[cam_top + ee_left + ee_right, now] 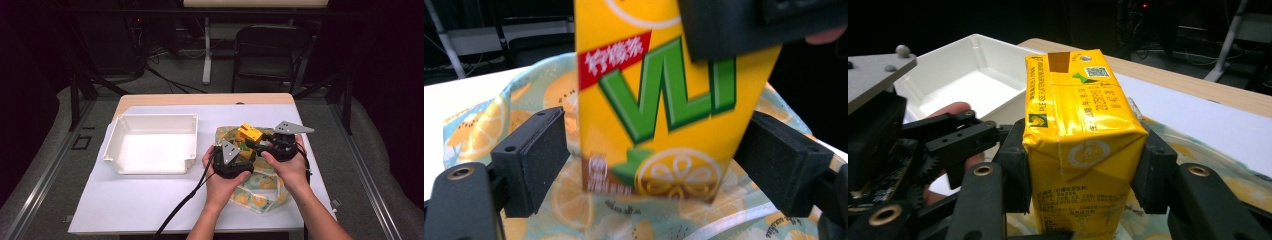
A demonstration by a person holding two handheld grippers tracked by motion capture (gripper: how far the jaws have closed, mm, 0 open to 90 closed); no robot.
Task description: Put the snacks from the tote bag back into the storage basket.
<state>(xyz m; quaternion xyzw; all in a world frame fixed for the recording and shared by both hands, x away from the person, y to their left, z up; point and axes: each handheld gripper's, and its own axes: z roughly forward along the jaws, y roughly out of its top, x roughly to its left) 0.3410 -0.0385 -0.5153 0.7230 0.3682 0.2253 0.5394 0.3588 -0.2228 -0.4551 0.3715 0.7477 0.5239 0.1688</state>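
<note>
A white tray sits at the left of the worktop, its rim parallel to the white sheet's edges, with bare sheet at its 6 o'clock and a narrow strip at its 9 o'clock. Just to its right, at 3 o'clock, lies a lemon-print cloth, running close to the worktop's right edge.

Over the cloth's near-left part the left gripper is held with its fingers released: in the left gripper view they stand apart on either side of a yellow drink carton, a gap showing at the left pad. At its 2 o'clock the right gripper has its fingers clenched on the carton's two sides, holding it lifted above the cloth. The two grippers are nearly touching. In the right gripper view the tray's near corner lies just behind the carton.
</note>
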